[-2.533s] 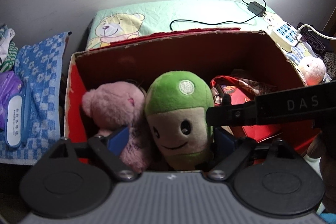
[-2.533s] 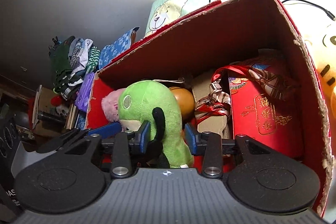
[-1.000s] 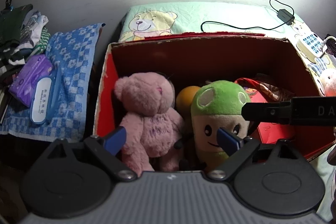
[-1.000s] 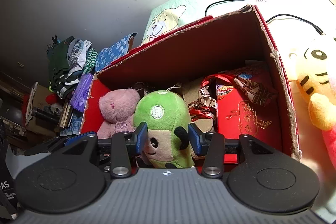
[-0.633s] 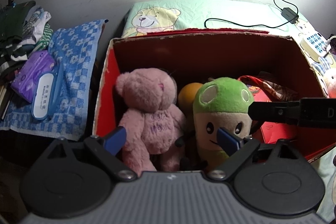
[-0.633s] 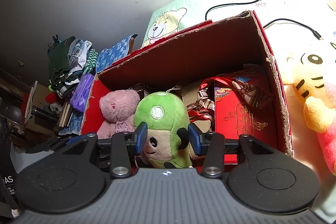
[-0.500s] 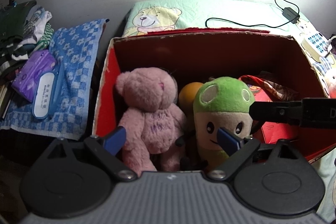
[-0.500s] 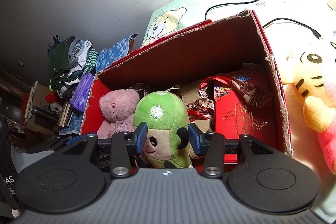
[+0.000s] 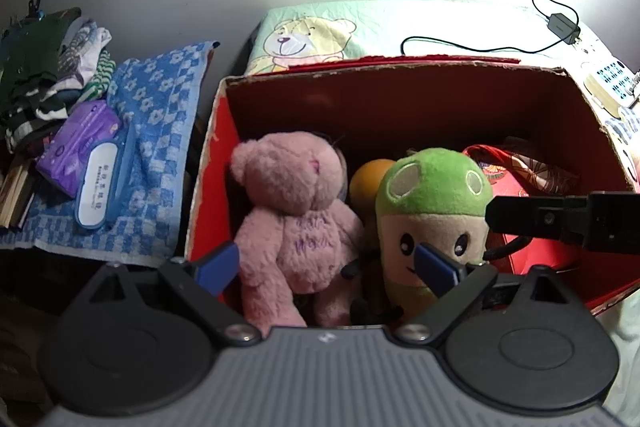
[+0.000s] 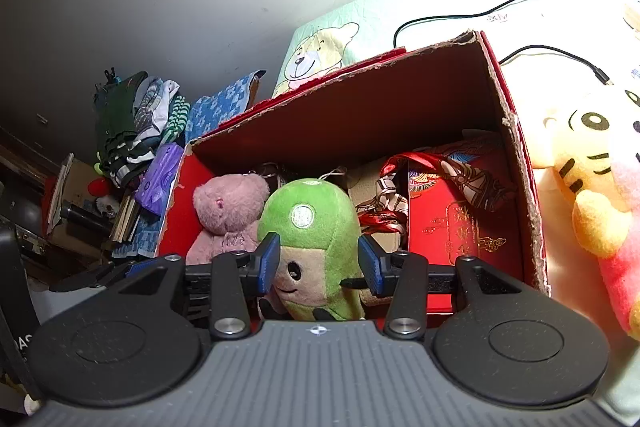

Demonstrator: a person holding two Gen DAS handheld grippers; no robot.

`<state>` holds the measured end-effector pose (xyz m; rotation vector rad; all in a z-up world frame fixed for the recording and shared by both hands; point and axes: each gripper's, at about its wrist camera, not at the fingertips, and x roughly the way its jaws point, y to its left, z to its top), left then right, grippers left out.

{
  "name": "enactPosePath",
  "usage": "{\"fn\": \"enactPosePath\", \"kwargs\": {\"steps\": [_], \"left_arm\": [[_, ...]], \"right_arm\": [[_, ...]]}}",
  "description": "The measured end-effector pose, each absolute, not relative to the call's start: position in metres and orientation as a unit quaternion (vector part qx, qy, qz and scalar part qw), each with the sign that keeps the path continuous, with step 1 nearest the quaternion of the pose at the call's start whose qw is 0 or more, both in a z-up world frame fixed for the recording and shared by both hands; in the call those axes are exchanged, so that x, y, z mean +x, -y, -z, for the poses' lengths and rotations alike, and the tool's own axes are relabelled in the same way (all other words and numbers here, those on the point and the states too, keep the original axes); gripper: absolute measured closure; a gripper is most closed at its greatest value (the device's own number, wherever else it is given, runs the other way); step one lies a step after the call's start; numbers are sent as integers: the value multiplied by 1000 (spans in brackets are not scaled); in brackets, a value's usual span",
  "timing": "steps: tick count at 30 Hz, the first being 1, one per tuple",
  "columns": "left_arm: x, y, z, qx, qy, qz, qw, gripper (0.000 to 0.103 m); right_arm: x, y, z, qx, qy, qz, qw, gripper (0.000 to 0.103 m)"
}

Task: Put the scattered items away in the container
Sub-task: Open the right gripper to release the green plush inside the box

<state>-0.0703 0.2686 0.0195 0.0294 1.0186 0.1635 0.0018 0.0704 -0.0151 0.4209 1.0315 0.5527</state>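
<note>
- Both views show strong fisheye bending: straight edges of the cardboard box (image 9: 400,67) curve, and the frame corners fall off into dark vignette.
- Hard light enters from the upper right of each frame, burning the wall and bedding there to plain white.
- In the right wrist view the yellow plush toy (image 10: 588,195) at the right edge is overexposed, its colours bleached.
- The left side of both frames is dim; the pile of clothes (image 9: 44,67) sits in murk.
- The box's far inner wall lies in deep shadow.
- Focus is fairly sharp at centre, slightly soft and grainy overall.
</note>
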Motion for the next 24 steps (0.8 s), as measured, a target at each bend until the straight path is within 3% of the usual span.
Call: {"fn": "enactPosePath", "kwargs": {"steps": [24], "left_arm": [[-78, -268, -18, 5, -503, -98, 859, 8]], "right_arm": [[-14, -65, 12, 182, -482, -250, 820, 56]]}}
